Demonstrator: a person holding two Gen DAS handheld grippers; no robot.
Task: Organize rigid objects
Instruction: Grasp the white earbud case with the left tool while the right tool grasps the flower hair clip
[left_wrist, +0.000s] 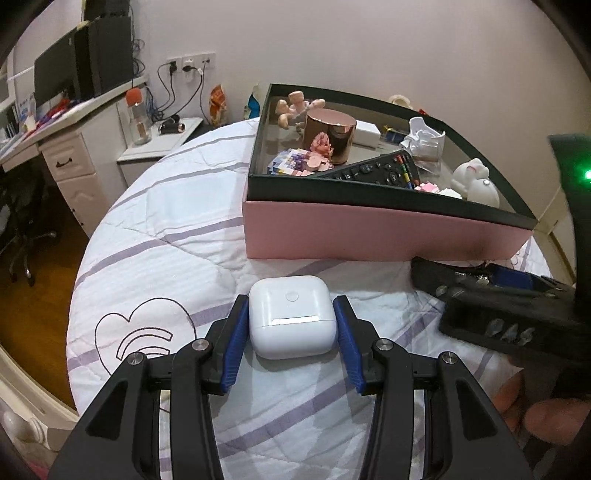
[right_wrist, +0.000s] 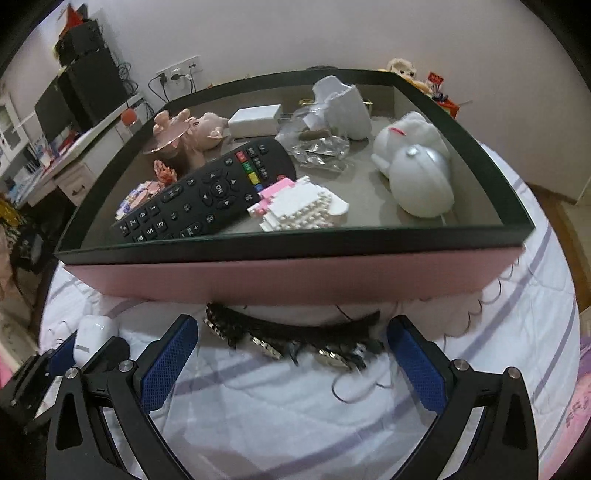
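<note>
A white earbud case (left_wrist: 292, 315) lies on the striped bedspread, between the blue pads of my left gripper (left_wrist: 291, 343). The left pad touches or nearly touches it and a thin gap shows at the right pad. The case also shows in the right wrist view (right_wrist: 94, 334). My right gripper (right_wrist: 291, 360) is wide open around a black studded hair clip (right_wrist: 295, 341) lying in front of the pink box (right_wrist: 295, 280). The box holds a black remote (right_wrist: 207, 192), a white block model (right_wrist: 303, 206), a white rabbit toy (right_wrist: 417, 162) and other small items.
In the box a rose-gold cylinder (left_wrist: 328, 136) and a pink figurine (left_wrist: 295, 107) stand at the back left. The right gripper's body (left_wrist: 517, 314) lies right of the case. A desk (left_wrist: 55, 125) stands at far left, past the bed's edge.
</note>
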